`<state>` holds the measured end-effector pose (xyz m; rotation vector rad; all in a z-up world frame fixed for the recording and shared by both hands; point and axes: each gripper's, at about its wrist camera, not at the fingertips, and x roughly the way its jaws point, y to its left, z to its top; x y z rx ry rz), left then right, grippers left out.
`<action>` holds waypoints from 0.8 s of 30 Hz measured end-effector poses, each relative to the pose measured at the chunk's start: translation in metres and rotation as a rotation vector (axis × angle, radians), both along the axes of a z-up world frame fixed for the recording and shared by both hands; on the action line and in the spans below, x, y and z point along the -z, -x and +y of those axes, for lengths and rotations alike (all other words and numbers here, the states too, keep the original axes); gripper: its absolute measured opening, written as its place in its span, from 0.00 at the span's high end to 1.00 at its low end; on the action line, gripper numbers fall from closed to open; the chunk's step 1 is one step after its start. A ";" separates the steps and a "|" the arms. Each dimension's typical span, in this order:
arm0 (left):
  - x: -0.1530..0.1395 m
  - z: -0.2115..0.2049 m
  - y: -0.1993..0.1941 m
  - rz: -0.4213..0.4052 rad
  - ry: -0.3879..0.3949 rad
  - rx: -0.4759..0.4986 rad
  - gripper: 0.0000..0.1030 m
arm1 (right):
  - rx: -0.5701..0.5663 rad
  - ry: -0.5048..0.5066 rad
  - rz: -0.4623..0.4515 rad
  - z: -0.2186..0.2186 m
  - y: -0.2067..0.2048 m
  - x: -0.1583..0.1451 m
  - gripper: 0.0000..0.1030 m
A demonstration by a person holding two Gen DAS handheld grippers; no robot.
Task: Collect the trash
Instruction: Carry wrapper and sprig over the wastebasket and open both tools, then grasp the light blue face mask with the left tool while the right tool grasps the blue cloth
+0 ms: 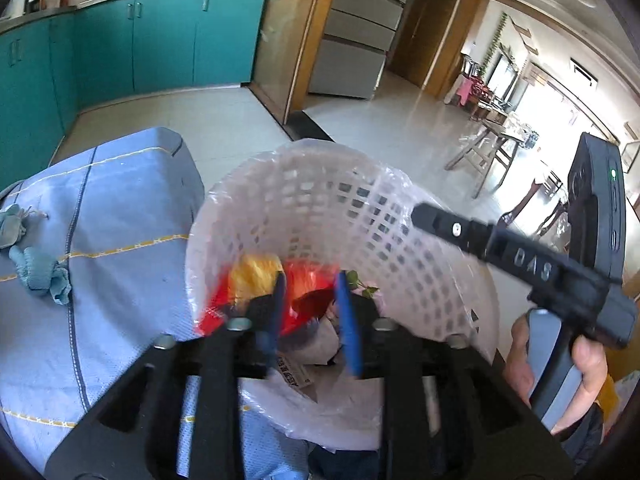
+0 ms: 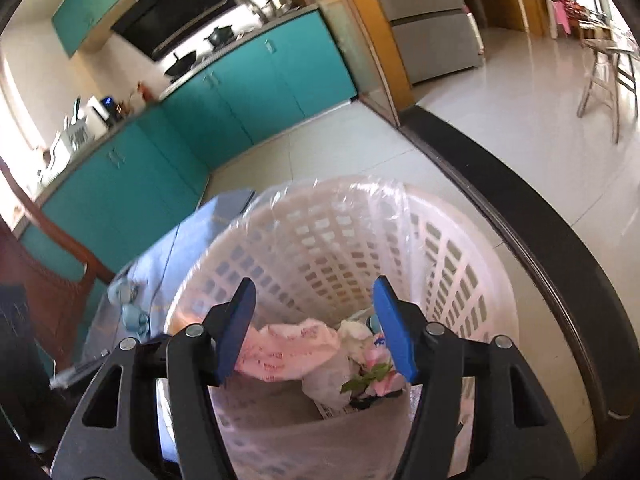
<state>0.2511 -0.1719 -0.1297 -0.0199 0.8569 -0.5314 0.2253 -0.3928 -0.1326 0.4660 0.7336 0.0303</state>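
Observation:
A white lattice trash basket [image 1: 400,216] lined with a clear bag stands beside the table; it also shows in the right wrist view [image 2: 448,248]. My left gripper [image 1: 310,280] hangs over its mouth, jaws partly apart, with a blurred red and yellow wrapper [image 1: 280,276] between and just past the blue fingertips [image 1: 344,292]. I cannot tell whether they still grip it. My right gripper [image 2: 316,294] is open and empty above the basket. Inside lie a pink printed bag [image 2: 288,348], crumpled white paper [image 2: 320,384] and a green sprig [image 2: 366,378].
A table under a blue cloth [image 1: 100,240] lies to the left, with a small teal rag [image 1: 40,272] on it. Teal kitchen cabinets [image 1: 160,40] line the far wall. A wooden chair [image 2: 48,280] stands at the left. The right hand-held gripper's body [image 1: 560,276] crosses the left view.

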 end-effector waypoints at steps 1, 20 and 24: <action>-0.001 0.002 0.001 -0.005 0.006 -0.007 0.50 | 0.007 -0.005 -0.008 -0.001 -0.001 -0.001 0.41; -0.047 0.276 -0.046 -0.048 -0.186 -0.711 0.25 | -0.644 0.165 0.064 0.311 -0.106 0.009 0.42; -0.032 0.295 -0.071 0.020 -0.141 -0.714 0.25 | -0.657 0.263 0.101 0.343 -0.131 0.039 0.42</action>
